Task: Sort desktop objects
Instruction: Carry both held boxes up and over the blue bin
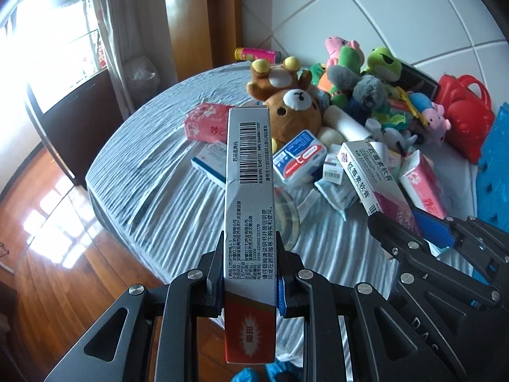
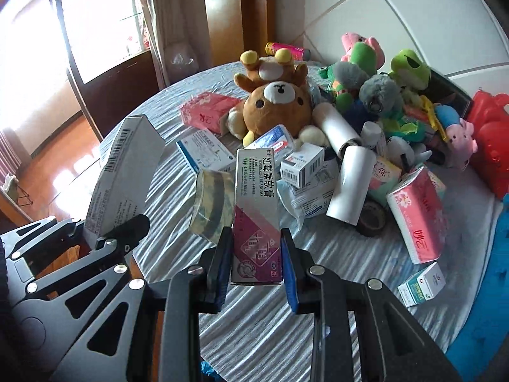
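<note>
My left gripper (image 1: 248,242) is shut on a long grey medicine box with a barcode and a red end (image 1: 249,191), held upright above the table's near edge; the box also shows in the right wrist view (image 2: 124,172). My right gripper (image 2: 256,238) is shut on a white and purple ointment box (image 2: 256,210), held above the table; it also shows in the left wrist view (image 1: 372,175). Both grippers are side by side, left of the pile.
A round table with a striped blue-grey cloth (image 2: 270,334) carries a pile: brown bear plush (image 2: 276,105), green frog plush (image 2: 408,67), pink tissue packs (image 2: 416,213), small medicine boxes (image 2: 302,164), white rolls (image 2: 353,187), tape roll (image 2: 211,203), red bag (image 1: 464,111). Wooden floor lies left.
</note>
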`<state>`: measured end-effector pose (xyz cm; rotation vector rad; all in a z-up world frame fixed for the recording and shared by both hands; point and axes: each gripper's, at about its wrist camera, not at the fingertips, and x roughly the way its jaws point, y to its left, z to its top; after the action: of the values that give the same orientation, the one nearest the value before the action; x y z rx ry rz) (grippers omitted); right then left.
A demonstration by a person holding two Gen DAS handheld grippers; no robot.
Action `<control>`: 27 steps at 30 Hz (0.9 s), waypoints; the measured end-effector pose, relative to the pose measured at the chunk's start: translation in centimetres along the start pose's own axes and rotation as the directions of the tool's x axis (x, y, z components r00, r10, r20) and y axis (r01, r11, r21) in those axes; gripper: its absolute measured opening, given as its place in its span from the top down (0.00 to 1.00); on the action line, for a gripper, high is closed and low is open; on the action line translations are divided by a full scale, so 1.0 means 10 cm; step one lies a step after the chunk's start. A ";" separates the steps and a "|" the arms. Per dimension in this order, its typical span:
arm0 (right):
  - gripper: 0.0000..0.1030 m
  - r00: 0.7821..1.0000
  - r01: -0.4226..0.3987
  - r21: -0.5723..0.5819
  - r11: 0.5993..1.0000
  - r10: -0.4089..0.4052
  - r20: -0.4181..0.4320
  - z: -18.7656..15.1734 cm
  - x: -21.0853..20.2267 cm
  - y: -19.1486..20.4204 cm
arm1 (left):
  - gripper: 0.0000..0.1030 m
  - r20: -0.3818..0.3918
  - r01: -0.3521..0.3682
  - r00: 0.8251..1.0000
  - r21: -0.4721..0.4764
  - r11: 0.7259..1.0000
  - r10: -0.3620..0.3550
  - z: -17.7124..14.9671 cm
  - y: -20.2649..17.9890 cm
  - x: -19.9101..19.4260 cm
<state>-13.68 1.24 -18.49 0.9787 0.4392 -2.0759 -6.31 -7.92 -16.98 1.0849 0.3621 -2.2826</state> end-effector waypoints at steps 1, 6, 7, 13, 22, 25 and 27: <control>0.73 1.000 0.013 0.007 1.000 -0.013 0.015 0.03 -0.08 0.01 | 0.78 0.013 0.009 1.000 0.008 1.000 -0.010 0.03 0.01 -0.07; 0.73 0.992 0.083 0.042 0.996 -0.087 0.093 0.14 -0.55 0.00 | 0.78 0.080 0.063 0.995 0.044 0.997 -0.066 0.16 -0.02 -0.43; 0.73 0.989 0.098 0.051 0.994 -0.103 0.110 0.16 -0.66 -0.01 | 0.78 0.093 0.076 0.992 0.055 0.996 -0.081 0.18 -0.05 -0.51; 0.73 0.954 0.201 0.112 0.973 -0.221 0.201 0.15 -1.39 -0.14 | 0.78 0.167 0.171 0.967 0.138 0.976 -0.193 0.31 -0.44 -0.99; 0.73 0.844 0.363 0.243 0.899 -0.428 0.322 -0.03 -2.66 -0.75 | 0.78 0.276 0.314 0.874 0.310 0.897 -0.401 0.37 -1.55 -1.83; 0.73 0.795 0.425 0.309 0.851 -0.514 0.323 -0.22 -3.04 -1.10 | 0.78 0.288 0.359 0.829 0.381 0.852 -0.479 0.32 -2.03 -2.11; 0.73 0.763 0.459 0.361 0.812 -0.568 0.307 -0.37 -3.25 -1.37 | 0.78 0.283 0.385 0.801 0.433 0.815 -0.528 0.24 -2.38 -2.27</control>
<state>-9.52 28.55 3.76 0.5700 0.2283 -2.8310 -10.81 18.61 2.06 0.7075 0.0444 -3.0308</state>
